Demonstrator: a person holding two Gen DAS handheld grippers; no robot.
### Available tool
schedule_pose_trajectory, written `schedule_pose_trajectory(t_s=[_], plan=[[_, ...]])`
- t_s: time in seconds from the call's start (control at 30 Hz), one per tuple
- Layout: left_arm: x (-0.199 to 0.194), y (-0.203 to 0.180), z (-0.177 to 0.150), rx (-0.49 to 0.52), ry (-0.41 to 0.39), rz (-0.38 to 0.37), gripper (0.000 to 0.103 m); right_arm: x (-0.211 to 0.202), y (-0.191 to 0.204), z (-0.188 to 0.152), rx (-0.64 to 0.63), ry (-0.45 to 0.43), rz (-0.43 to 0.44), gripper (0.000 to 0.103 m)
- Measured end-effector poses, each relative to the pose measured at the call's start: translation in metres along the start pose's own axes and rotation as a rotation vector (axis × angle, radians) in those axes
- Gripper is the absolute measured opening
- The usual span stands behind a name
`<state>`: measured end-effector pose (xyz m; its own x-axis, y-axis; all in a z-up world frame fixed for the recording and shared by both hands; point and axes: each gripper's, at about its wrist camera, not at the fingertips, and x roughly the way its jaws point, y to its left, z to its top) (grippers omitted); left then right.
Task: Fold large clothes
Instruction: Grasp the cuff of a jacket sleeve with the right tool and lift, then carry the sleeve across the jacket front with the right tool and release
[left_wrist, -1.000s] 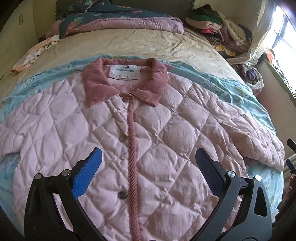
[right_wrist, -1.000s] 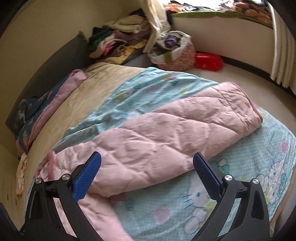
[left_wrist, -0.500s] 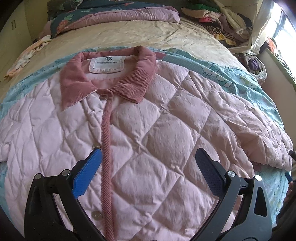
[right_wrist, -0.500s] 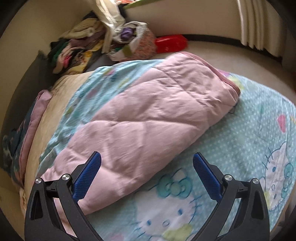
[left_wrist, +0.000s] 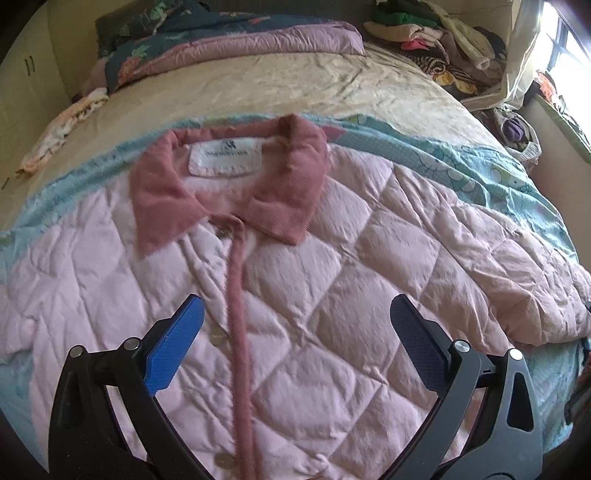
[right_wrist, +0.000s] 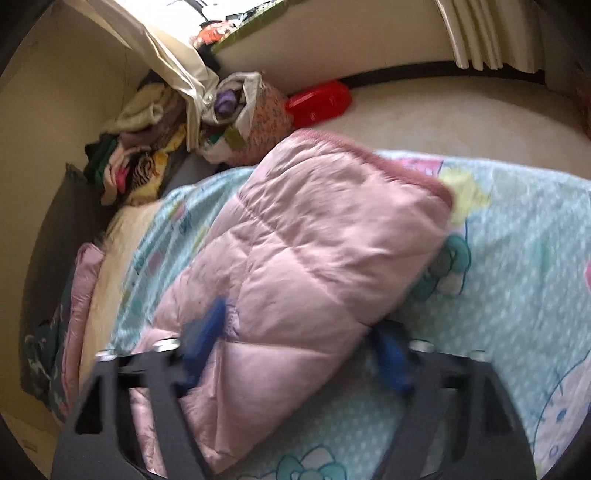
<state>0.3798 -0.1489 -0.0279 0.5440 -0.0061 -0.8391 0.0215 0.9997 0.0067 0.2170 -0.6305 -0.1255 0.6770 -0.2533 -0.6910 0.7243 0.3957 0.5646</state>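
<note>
A pink quilted jacket with a dark rose collar and a button placket lies face up on a light blue cartoon-print sheet. My left gripper is open and empty, hovering over the chest by the placket. In the right wrist view, the jacket's sleeve with its rose cuff lies on the sheet. My right gripper is open with its jaws on either side of the sleeve. The view is blurred.
The bed's beige cover stretches behind the jacket, with a folded floral quilt at the head. A pile of clothes lies at the far right corner. A cloth bag and a red box stand on the floor.
The left gripper has shifted back left, so the placket sits between its jaws again. The right gripper has moved forward onto the sleeve, which now lies between its jaws.
</note>
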Motion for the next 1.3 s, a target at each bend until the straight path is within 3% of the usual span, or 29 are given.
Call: schedule_pose_trajectory(t_s=[0.1, 0.3, 0.5, 0.97, 1.3], plan=[[-0.007, 0.004, 0.003, -0.004, -0.007, 0.002, 0.095, -0.008, 0.013, 0.005, -0.066, -0.027, 0.041, 0.038], [-0.029, 0.02, 0.011, -0.031, -0.044, -0.045, 0.095, -0.053, 0.073, 0.009, -0.279, -0.117, 0.158, 0.027], [-0.057, 0.041, 0.022, -0.07, -0.084, -0.094, 0.095, -0.11, 0.143, -0.006, -0.493, -0.195, 0.259, 0.026], [-0.111, 0.086, 0.029, -0.075, -0.169, -0.174, 0.095, -0.193, 0.248, -0.057, -0.749, -0.269, 0.418, 0.025], [-0.119, 0.131, 0.022, -0.105, -0.181, -0.131, 0.095, -0.227, 0.297, -0.105, -0.844, -0.257, 0.505, 0.025]])
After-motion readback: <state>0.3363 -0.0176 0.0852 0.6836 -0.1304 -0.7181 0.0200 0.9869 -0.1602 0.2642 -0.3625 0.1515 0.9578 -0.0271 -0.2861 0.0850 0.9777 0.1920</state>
